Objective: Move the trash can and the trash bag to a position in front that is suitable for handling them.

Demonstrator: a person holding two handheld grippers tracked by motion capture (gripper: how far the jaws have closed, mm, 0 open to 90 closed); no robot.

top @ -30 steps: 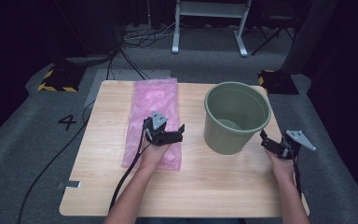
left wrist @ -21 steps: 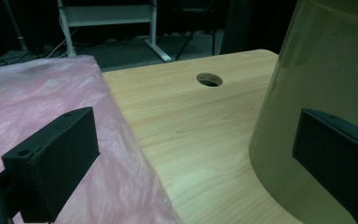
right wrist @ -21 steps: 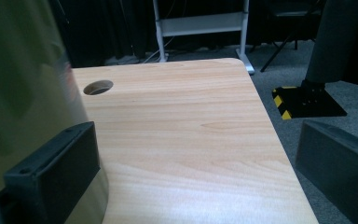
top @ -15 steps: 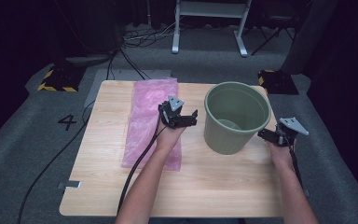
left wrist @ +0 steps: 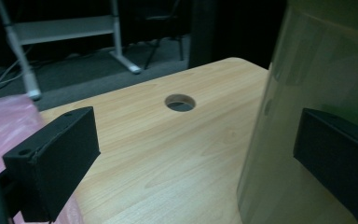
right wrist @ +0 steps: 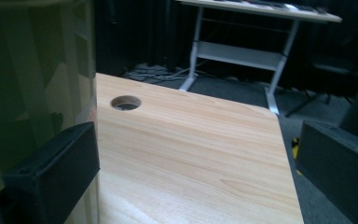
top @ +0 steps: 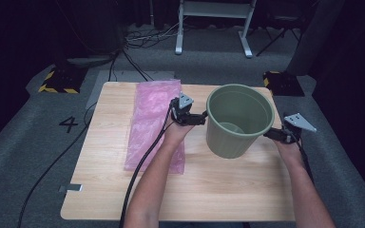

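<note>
Pale wooden table [top: 218, 190] in a dark studio: a green plastic bucket [top: 237, 121] stands upright between two hand-held grippers. Left gripper [top: 196, 118] and right gripper [top: 272, 135], jaws spread and empty, flank its wall at opposite sides, about equally near; a pink plastic bag [top: 153, 118] lies flat behind the left gripper.
</note>
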